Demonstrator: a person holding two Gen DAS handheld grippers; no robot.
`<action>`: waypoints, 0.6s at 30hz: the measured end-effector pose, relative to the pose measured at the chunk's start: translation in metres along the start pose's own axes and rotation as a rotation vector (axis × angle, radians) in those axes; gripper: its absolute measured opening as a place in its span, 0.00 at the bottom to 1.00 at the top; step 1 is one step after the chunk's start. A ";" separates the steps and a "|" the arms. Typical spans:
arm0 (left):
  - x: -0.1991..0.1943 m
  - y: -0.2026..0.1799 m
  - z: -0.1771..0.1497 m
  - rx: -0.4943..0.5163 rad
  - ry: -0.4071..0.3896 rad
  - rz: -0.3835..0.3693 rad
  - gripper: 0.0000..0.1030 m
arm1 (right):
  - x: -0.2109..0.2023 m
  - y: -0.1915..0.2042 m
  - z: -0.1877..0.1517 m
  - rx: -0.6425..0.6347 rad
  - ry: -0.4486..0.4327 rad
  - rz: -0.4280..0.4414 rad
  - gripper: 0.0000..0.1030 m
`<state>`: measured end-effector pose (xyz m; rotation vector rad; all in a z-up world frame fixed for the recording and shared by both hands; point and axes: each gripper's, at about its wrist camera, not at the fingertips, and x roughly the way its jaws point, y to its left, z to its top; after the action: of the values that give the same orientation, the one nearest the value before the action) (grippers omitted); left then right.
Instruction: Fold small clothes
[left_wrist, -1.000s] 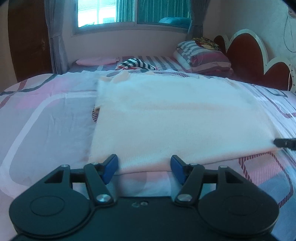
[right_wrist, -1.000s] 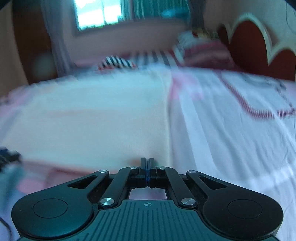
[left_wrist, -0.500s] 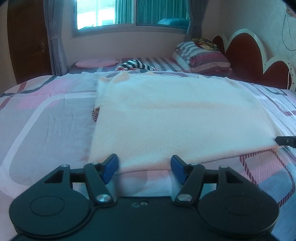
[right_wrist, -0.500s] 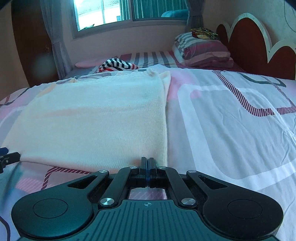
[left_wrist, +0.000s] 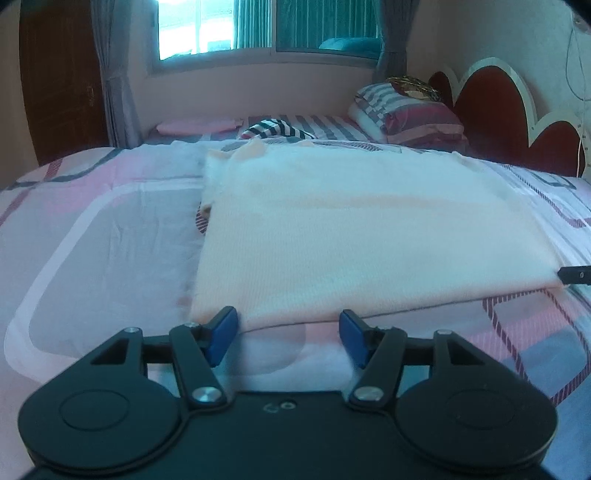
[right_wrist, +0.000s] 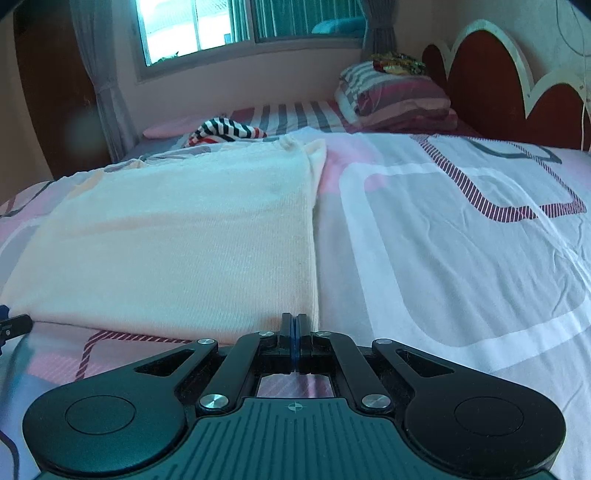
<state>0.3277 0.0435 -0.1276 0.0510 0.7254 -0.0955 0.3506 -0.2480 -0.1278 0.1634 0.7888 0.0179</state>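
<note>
Both claws have crept a little closer to the near hem than half a second ago, and the right view, smeared a second back, now sits sharp and steady. Spread flat on the bed (left_wrist: 92, 258), with its pink and grey patterned cover, lies the cream knit top (left_wrist: 351, 236), already narrowed with its sides turned in, its neck end pointing toward the window and its hem toward whoever holds the tools. At the hem's left corner waits the left claw (left_wrist: 288, 334), jaws wide apart with nothing between the blue pads (left_wrist: 221, 334), the cloth edge lying just ahead of them; that spread looks meant to straddle the corner before pinching it. Over at the hem's other corner the right claw (right_wrist: 294, 341) has its jaws pressed fully together, right at the fabric's edge, though whether a sliver of knit is caught between them I cannot make out from where the camera looks. One claw to each corner makes sense: lifting both ends of the hem together would let the lower half be carried up toward the neck in one even fold. Farther up the bed a striped garment (right_wrist: 225, 131) lies bunched, and folded bedding (right_wrist: 395, 98) sits stacked near the scalloped headboard (right_wrist: 491, 81).
</note>
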 end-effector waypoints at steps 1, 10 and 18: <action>-0.001 -0.001 0.002 0.006 0.004 0.008 0.57 | 0.000 0.000 0.002 -0.005 0.008 0.000 0.00; -0.013 0.006 0.001 -0.078 0.030 -0.002 0.56 | -0.018 0.003 -0.003 0.032 -0.020 0.037 0.00; -0.018 0.010 -0.003 -0.193 0.058 -0.075 0.54 | -0.031 0.018 -0.004 0.049 -0.053 0.108 0.00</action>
<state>0.3137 0.0552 -0.1180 -0.1587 0.7921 -0.0958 0.3270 -0.2324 -0.1060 0.2522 0.7273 0.0965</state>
